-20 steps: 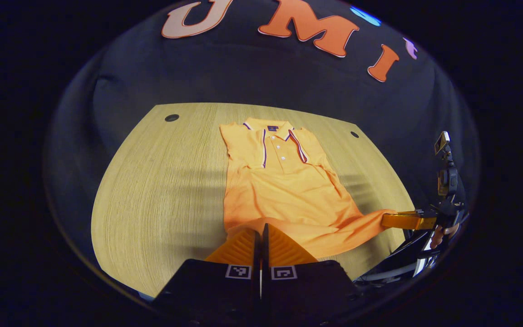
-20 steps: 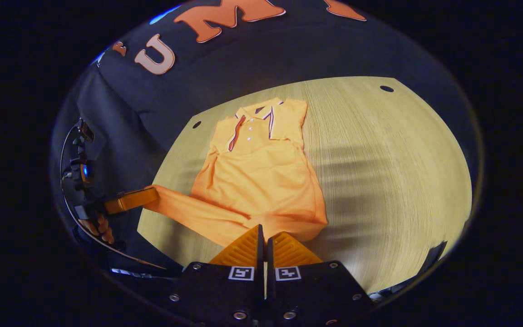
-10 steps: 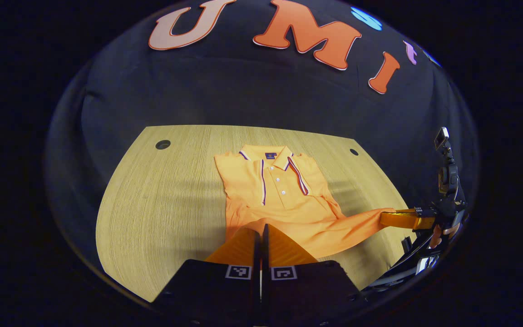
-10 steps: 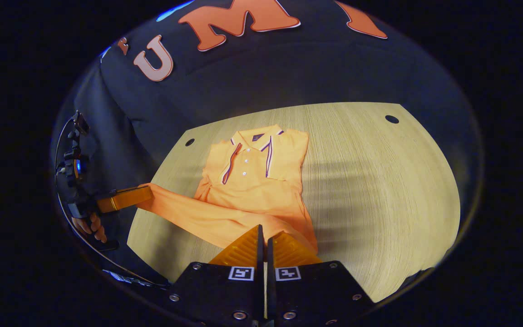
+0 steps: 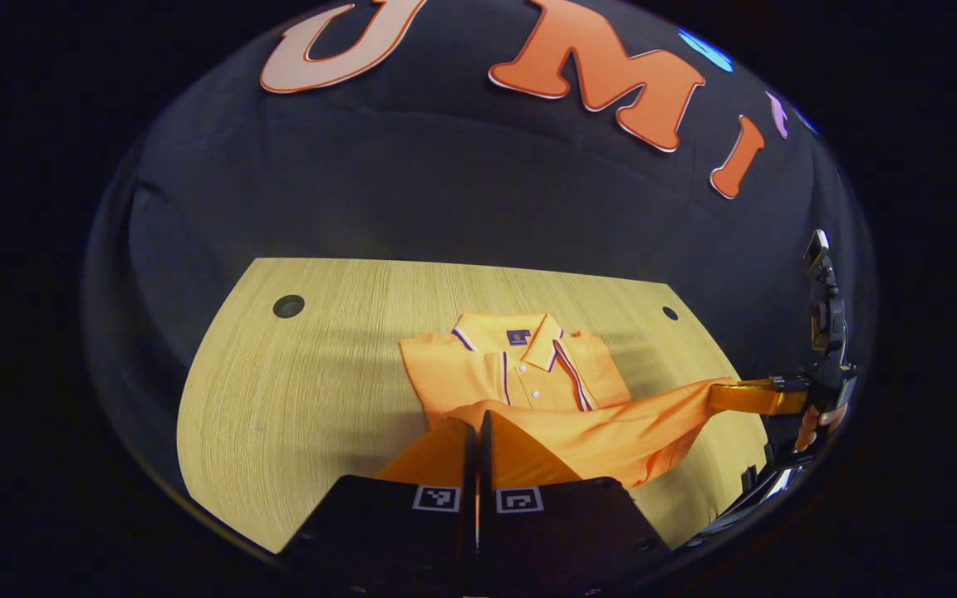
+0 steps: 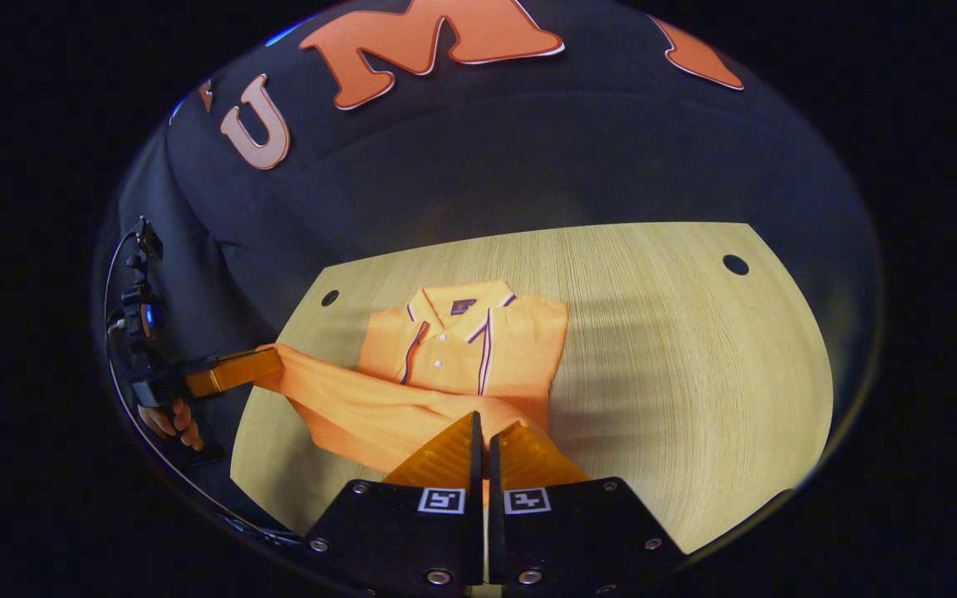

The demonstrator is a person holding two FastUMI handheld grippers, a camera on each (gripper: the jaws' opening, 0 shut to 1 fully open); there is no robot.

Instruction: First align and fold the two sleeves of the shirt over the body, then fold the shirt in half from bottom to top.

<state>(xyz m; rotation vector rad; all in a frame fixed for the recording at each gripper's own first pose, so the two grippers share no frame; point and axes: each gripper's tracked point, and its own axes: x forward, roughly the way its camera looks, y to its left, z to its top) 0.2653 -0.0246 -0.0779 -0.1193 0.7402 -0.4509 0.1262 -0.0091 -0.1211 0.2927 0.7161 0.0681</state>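
An orange polo shirt [image 5: 528, 374] lies collar-far on the wooden table [image 5: 304, 390], its sleeves folded in over the body. Its bottom hem is lifted off the table and stretched between the two grippers. My left gripper [image 5: 477, 425] is shut on one hem corner. In the same view the right gripper [image 5: 719, 397] pinches the other corner at the right. In the right gripper view the shirt [image 6: 462, 349] shows its collar and placket. My right gripper [image 6: 483, 428] is shut on the hem there, and the left gripper [image 6: 275, 364] holds the far corner at the left. The raised hem hides the lower body.
The table [image 6: 694, 357] has round holes near its far corners [image 5: 288, 306] [image 6: 735, 265]. Black cloth walls stand behind and beside it. A hand [image 6: 167, 419] holds the left gripper's handle off the table's edge.
Both grippers have lifted the hem and carried it forward toward the collar. The lower body, which lay flat a second ago, is now covered by the raised fold.
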